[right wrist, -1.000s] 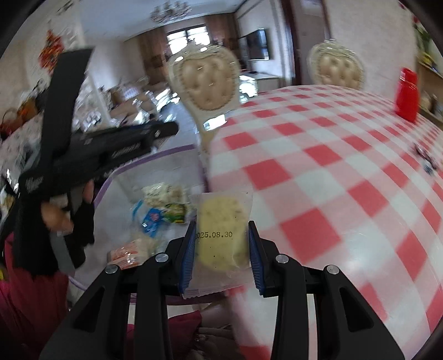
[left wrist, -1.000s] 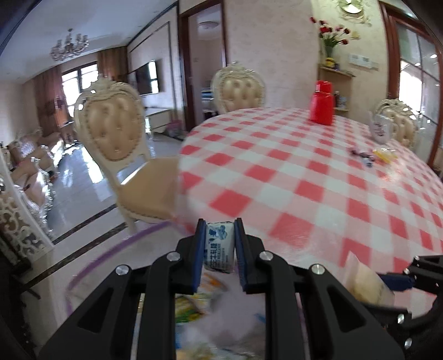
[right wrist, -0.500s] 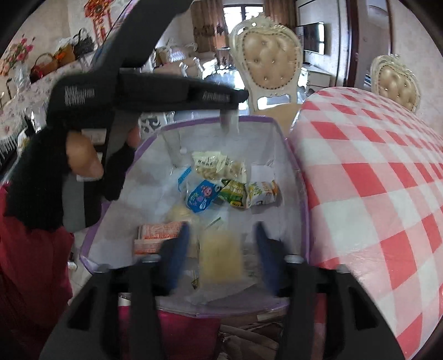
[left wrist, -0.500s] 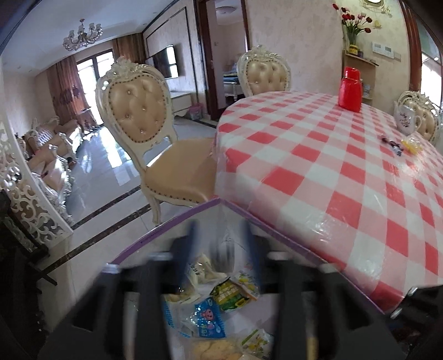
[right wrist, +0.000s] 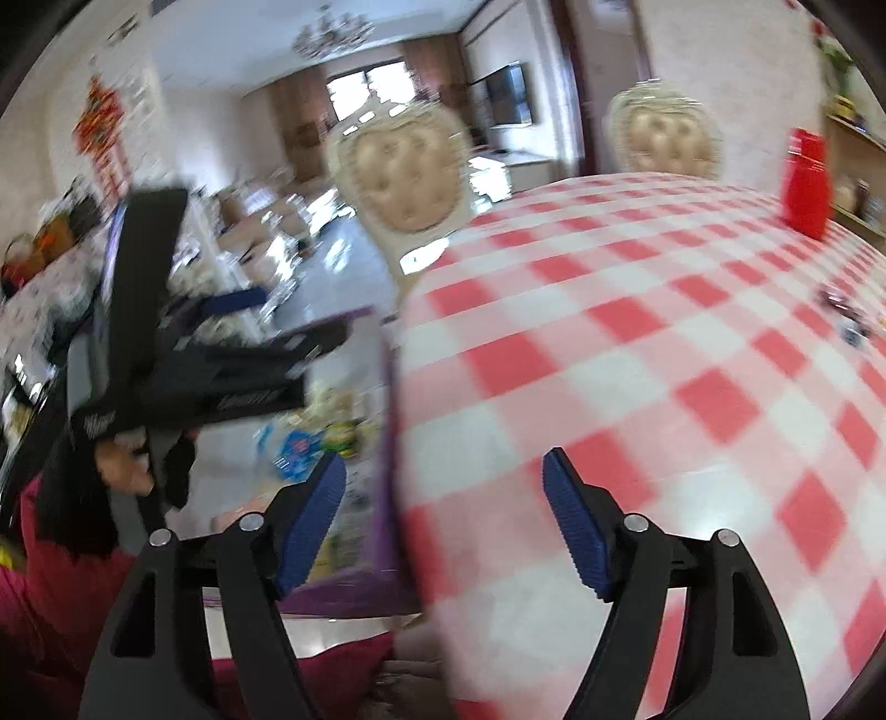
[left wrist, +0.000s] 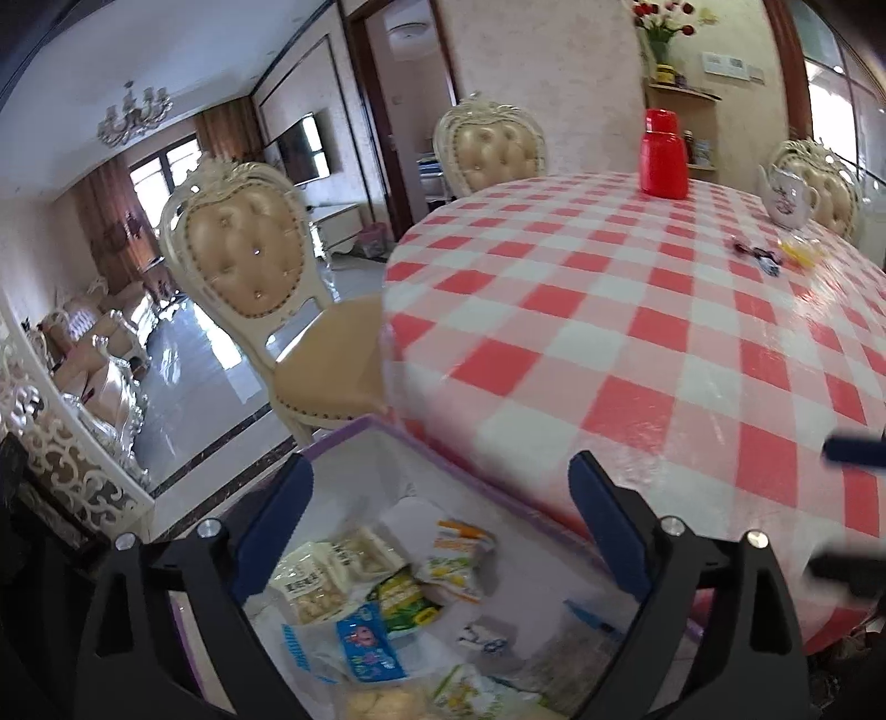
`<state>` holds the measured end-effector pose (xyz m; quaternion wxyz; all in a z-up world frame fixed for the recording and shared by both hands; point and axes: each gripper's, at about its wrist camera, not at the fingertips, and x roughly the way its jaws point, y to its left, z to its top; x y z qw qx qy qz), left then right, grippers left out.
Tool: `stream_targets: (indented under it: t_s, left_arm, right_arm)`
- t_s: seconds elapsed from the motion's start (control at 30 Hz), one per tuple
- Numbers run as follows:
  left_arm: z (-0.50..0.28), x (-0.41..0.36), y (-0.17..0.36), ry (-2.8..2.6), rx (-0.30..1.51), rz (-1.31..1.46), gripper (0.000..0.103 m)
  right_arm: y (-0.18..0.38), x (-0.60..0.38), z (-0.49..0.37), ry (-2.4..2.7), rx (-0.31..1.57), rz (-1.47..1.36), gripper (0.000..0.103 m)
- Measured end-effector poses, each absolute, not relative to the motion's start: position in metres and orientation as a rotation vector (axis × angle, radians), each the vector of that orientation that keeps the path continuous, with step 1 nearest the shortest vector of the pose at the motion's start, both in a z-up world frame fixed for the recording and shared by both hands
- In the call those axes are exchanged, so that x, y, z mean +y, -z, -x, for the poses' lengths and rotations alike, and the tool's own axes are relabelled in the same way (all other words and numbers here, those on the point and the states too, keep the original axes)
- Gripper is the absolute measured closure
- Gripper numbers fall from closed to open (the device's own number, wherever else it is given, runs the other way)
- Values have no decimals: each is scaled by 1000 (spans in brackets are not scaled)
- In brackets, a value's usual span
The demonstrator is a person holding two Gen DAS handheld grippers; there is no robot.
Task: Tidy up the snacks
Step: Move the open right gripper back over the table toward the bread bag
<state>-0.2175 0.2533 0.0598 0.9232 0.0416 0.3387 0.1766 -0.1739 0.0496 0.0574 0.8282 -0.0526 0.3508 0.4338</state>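
Hanging over a purple-rimmed white bin [left wrist: 354, 429], the left gripper [left wrist: 440, 498] has its blue-padded fingers [left wrist: 277, 515] spread wide; the jaws have just been opening and grasp nothing. Snack packets [left wrist: 387, 598] lie loose on the bin floor below it: a pale pack of round biscuits [left wrist: 313, 590], a green pack [left wrist: 401, 601], a blue-and-white pack with a cartoon figure [left wrist: 368, 648], and a white pack with orange trim [left wrist: 457, 554]. Printing shows on several wrappers but is too small and blurred to read.

Right gripper [right wrist: 443, 515]: fingers likewise released, jaws just been opening, nothing between the pads. It straddles the bin's purple wall [right wrist: 387, 443] and the table edge; this view is motion-blurred. The left gripper's black body [right wrist: 183, 382] appears at the left of that view, held in a gloved hand [right wrist: 124, 468] with a dark red sleeve [right wrist: 50, 609] below; white lettering on its side cannot be made out.

Surface: a round table under a red-and-white checked cloth [left wrist: 637, 343] with a clear glossy cover. The bin sits beside and below its near edge. On the far side stand a red flask [left wrist: 663, 155] and a white teapot [left wrist: 786, 196]; small dark and yellow items [left wrist: 775, 256] lie near the teapot, well apart from the bin.

Room: cream carved chairs with tufted tan backs [left wrist: 246, 260], polished tile floor, chandelier [left wrist: 133, 119], wall television [left wrist: 302, 147], curtained window, shelf with red flowers [left wrist: 662, 14].
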Motion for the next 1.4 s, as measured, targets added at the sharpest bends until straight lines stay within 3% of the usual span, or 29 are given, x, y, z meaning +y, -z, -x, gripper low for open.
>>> stream_targets:
  t_s: [0.5, 0.7, 0.9, 1.1, 1.27, 1.4]
  left_arm:
    - [135, 121, -45, -132, 759, -242, 4]
    - [41, 40, -51, 124, 853, -107, 2]
    - [-53, -46, -39, 182, 795, -126, 2]
    - [-147, -68, -17, 123, 808, -102, 3]
    - [-196, -67, -2, 204, 908, -34, 45]
    - [-202, -71, -1, 206, 903, -129, 65]
  right_arm:
    - [-47, -124, 70, -517, 756, -94, 17]
    - [-43, -202, 8, -318, 755, -138, 16]
    - [-36, -286, -39, -164, 730, -290, 16]
    - [-11, -336, -49, -103, 729, -485, 16]
    - [-13, -327, -50, -126, 729, -429, 16]
    - [-13, -323, -51, -145, 734, -415, 16]
